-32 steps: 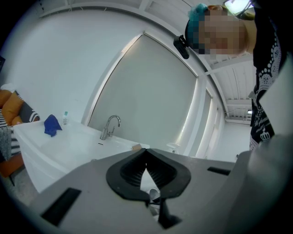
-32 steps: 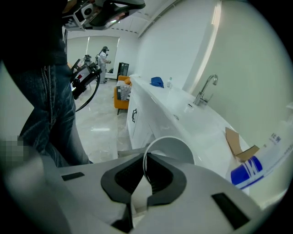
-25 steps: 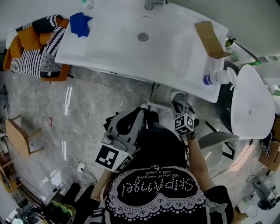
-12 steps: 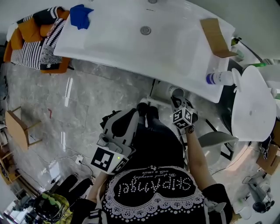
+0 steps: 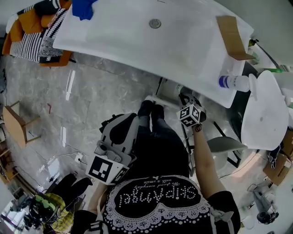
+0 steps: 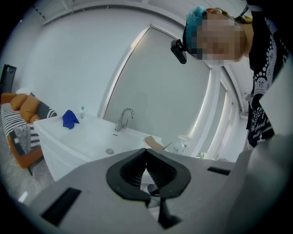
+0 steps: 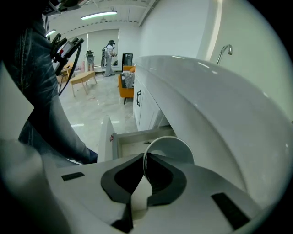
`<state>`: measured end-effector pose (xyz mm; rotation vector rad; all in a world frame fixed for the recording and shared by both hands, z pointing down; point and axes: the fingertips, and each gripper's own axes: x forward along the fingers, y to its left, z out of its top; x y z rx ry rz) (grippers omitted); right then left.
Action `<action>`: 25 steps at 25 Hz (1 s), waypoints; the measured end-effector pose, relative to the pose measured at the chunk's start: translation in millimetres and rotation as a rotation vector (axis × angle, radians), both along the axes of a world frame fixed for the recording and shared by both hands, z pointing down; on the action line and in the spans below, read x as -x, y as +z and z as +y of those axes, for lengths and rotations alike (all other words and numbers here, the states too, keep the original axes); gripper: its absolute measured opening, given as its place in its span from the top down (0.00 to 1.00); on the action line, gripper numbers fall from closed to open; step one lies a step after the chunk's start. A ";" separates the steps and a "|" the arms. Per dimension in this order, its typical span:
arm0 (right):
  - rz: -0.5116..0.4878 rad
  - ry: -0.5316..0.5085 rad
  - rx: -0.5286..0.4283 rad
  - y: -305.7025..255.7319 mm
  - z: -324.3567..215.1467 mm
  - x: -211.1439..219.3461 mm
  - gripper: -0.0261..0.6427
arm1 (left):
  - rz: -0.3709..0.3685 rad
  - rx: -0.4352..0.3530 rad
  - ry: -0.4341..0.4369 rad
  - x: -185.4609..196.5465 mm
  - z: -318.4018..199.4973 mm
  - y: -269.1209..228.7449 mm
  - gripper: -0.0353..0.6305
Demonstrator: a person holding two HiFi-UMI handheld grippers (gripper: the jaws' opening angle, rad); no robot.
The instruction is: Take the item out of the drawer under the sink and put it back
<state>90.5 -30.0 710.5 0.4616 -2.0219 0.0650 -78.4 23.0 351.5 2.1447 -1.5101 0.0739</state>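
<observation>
Head view: the right tongs [image 5: 186,100] hang below the near edge of the white sink surface [image 5: 137,41].

Left gripper view: the left tongs [image 6: 146,153] are pinched together and empty.

Right gripper view: the right tongs clamp the rim of the white round cup [image 7: 170,147] over the open white drawer [image 7: 130,139]. The cup is out; putting it back seemingly remains.

Looks steeply down on the white counter [image 5: 114,45]: drain [image 5: 155,23] mid-basin, blue cloth [image 5: 84,7] at the left end, cardboard piece [image 5: 232,32] at the right. Finds a blue-capped bottle [image 5: 236,82] lying at the right edge. Holds the right gripper [image 5: 187,99] just below the counter's edge, the left gripper [image 5: 130,123] lower, over dark trouser legs.
</observation>
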 end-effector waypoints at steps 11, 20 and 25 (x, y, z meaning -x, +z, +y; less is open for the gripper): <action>0.052 -0.028 0.035 33.4 -8.4 -3.4 0.92 | 0.026 0.056 -0.034 5.3 5.2 16.3 0.94; 0.077 -0.030 0.060 53.8 -14.2 0.6 0.92 | 0.039 0.081 -0.038 9.9 8.5 20.9 0.94; 0.074 -0.001 0.077 62.5 -18.3 -1.9 0.92 | 0.036 0.103 -0.026 10.4 15.8 27.3 0.94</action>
